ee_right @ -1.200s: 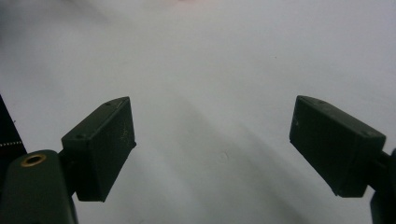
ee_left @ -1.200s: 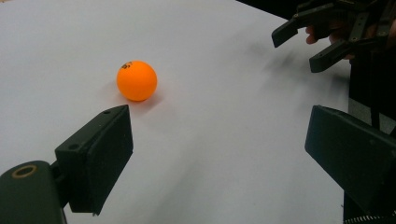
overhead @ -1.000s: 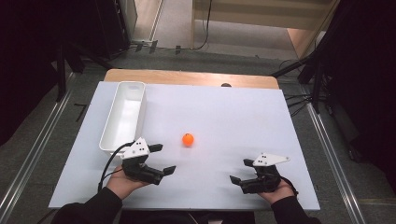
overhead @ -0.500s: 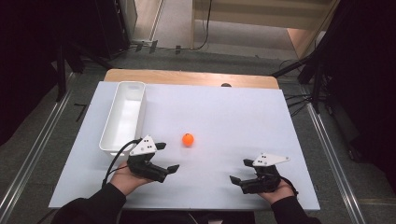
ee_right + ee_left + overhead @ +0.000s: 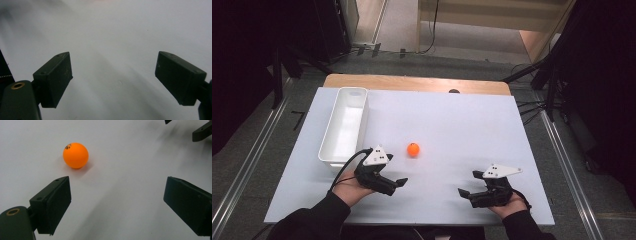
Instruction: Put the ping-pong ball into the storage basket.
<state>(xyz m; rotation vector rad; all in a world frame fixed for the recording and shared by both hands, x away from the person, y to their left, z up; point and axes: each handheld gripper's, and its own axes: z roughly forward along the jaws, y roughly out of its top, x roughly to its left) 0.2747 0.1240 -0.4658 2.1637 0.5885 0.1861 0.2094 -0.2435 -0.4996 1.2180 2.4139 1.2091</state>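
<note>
A small orange ball (image 5: 413, 149) lies on the white table (image 5: 452, 125), a little left of its middle. My left gripper (image 5: 395, 170) is held just near-left of the ball, jaws wide open with nothing between them. In the left gripper view the ball (image 5: 75, 155) sits ahead of the left fingertip (image 5: 53, 200), outside the gap of the left gripper (image 5: 117, 202). My right gripper (image 5: 469, 183) rests near the table's front right, open and empty. In the right gripper view its jaws (image 5: 113, 77) stand wide over bare table.
A long white tray (image 5: 344, 125) stands at the left of the table, running front to back, just beyond my left hand. The right gripper's jaw tips (image 5: 202, 131) appear at the top right of the left gripper view. A wooden strip (image 5: 412, 82) borders the far edge.
My left gripper has shifted slightly to the right, closer to the ball. The ball and the right gripper have kept still.
</note>
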